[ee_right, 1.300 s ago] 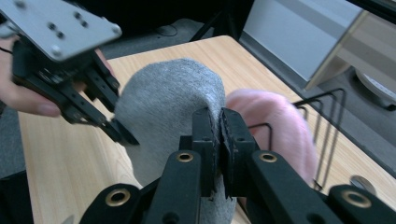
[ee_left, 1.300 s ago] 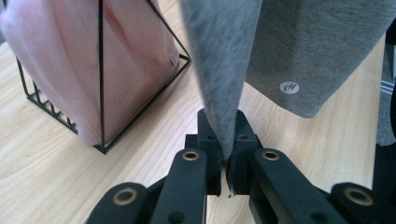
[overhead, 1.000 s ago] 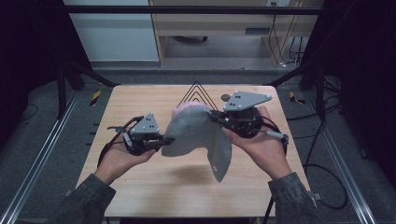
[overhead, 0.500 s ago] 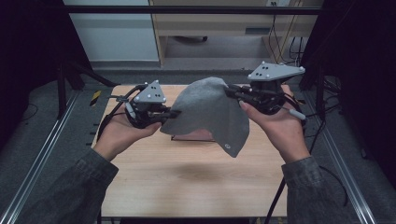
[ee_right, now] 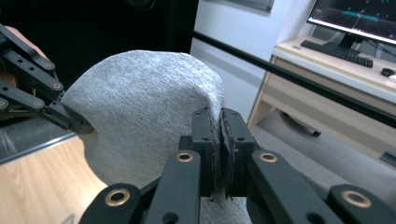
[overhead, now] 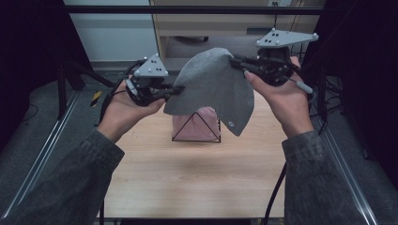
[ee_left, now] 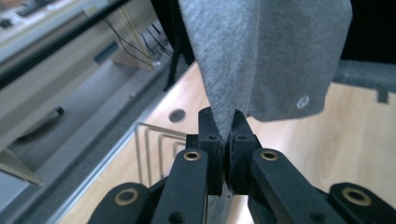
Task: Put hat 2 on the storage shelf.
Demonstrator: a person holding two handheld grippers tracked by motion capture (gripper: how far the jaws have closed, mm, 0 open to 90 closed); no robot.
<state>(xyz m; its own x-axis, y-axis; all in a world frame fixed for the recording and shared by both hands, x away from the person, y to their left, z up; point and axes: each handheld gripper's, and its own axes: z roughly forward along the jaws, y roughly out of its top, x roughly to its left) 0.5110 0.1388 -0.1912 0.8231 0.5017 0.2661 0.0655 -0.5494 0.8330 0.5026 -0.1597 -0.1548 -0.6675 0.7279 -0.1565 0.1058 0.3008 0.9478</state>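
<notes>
A grey cloth garment (overhead: 213, 86) hangs in the air above the table, held by both grippers. My left gripper (overhead: 177, 90) is shut on its left edge, and my right gripper (overhead: 234, 61) is shut on its upper right edge, higher up. In the left gripper view the jaws pinch a fold of the grey cloth (ee_left: 261, 51), which bears a small round logo (ee_left: 302, 101). In the right gripper view the jaws clamp the grey cloth (ee_right: 144, 116), and the left gripper (ee_right: 77, 123) bites its far edge.
Under the cloth a black wire triangular stand (overhead: 195, 131) holds a folded pink cloth (overhead: 206, 121) on the wooden table (overhead: 197, 183). Metal rails run along both table sides. A desk with monitor (ee_right: 364, 14) and keyboard stands beyond.
Both grippers have lifted the grey cloth up off the table and spread it; the right one rose higher. The stand with the pink cloth is now uncovered.
</notes>
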